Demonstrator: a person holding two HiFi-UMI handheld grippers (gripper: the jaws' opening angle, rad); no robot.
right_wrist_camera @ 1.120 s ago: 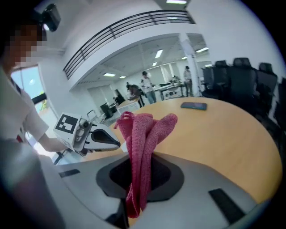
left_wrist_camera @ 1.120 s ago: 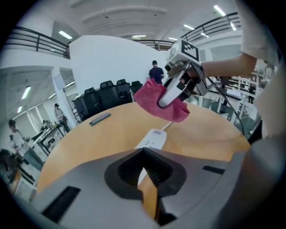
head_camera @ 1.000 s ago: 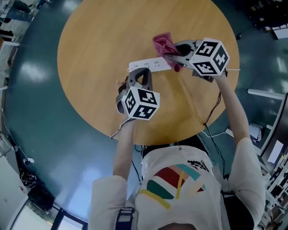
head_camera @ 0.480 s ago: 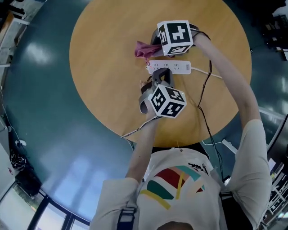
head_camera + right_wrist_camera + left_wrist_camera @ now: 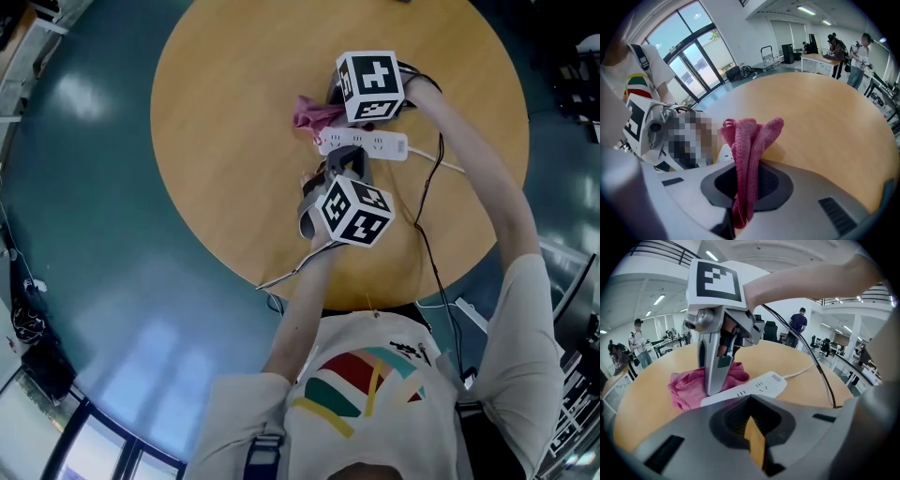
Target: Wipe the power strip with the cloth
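Observation:
A white power strip (image 5: 364, 142) lies on the round wooden table (image 5: 225, 141). My right gripper (image 5: 330, 105) is shut on a pink cloth (image 5: 312, 112), which rests bunched on the table at the strip's left end. In the right gripper view the cloth (image 5: 749, 150) stands pinched between the jaws. My left gripper (image 5: 343, 159) is shut with nothing in it, its tips at the strip's near edge. In the left gripper view the strip (image 5: 750, 387) lies just past my left gripper (image 5: 750, 405), with the cloth (image 5: 686, 387) behind it.
The strip's white cord (image 5: 441, 161) runs right toward the table edge. A black cable (image 5: 424, 211) hangs from the right arm. Teal floor (image 5: 84, 244) surrounds the table. People (image 5: 860, 56) and desks stand far off.
The right gripper has carried the cloth from the strip's right end to its left end. The left gripper has stayed at the strip's near edge. The head view has shifted.

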